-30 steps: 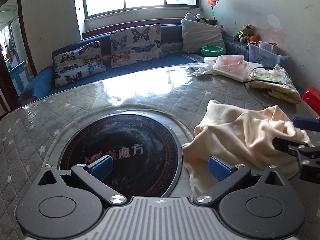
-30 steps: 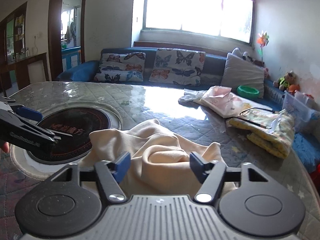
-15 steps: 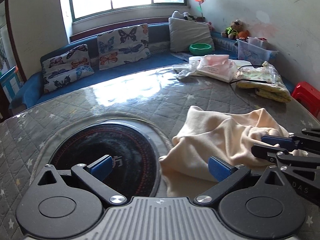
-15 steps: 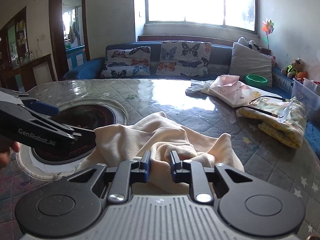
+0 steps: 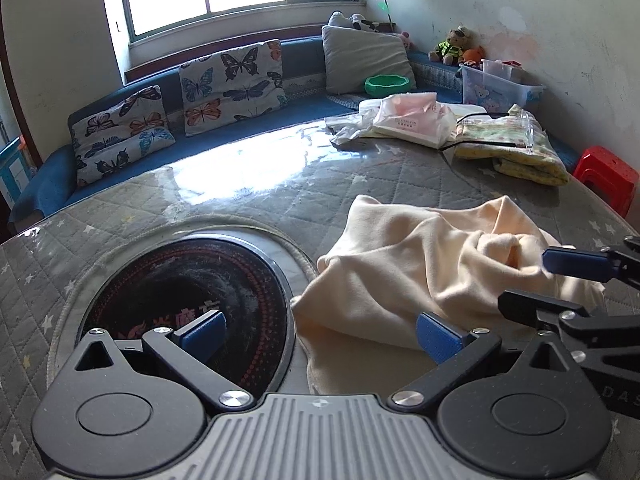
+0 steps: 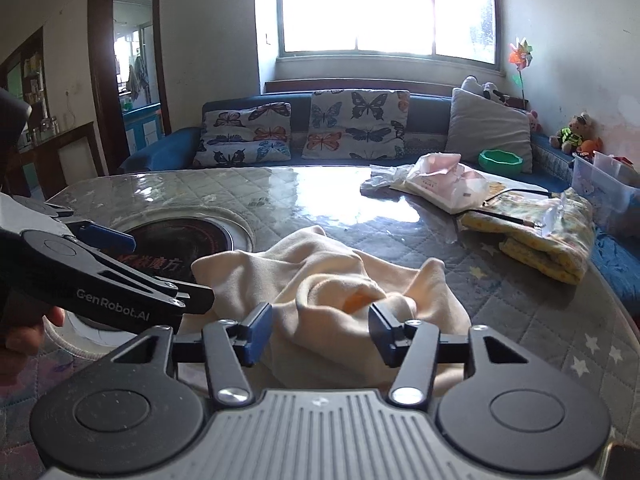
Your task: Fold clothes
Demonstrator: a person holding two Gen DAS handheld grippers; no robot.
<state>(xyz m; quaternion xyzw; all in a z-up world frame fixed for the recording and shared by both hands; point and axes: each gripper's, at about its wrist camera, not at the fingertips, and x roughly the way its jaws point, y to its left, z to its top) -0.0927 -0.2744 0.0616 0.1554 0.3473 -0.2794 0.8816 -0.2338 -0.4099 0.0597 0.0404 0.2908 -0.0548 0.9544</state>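
Right claw [image 6: 320, 330] was pinched shut a bit ago, now wide open, holds nothing | left claw [image 5: 318, 330] open too, near side | cream cloth [image 5: 432, 264] crumpled on grey table [image 5: 248, 184], right of black round plate [image 5: 188, 300] | both claws near cloth

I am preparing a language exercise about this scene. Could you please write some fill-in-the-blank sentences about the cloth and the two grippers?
1. The cream cloth lies ____ on the quilted table, not folded.
2. The fingers of the right gripper stand ____.
3. The left gripper holds ____.
4. The pillows on the sofa have a ____ print.

Missing words: crumpled; open; nothing; butterfly
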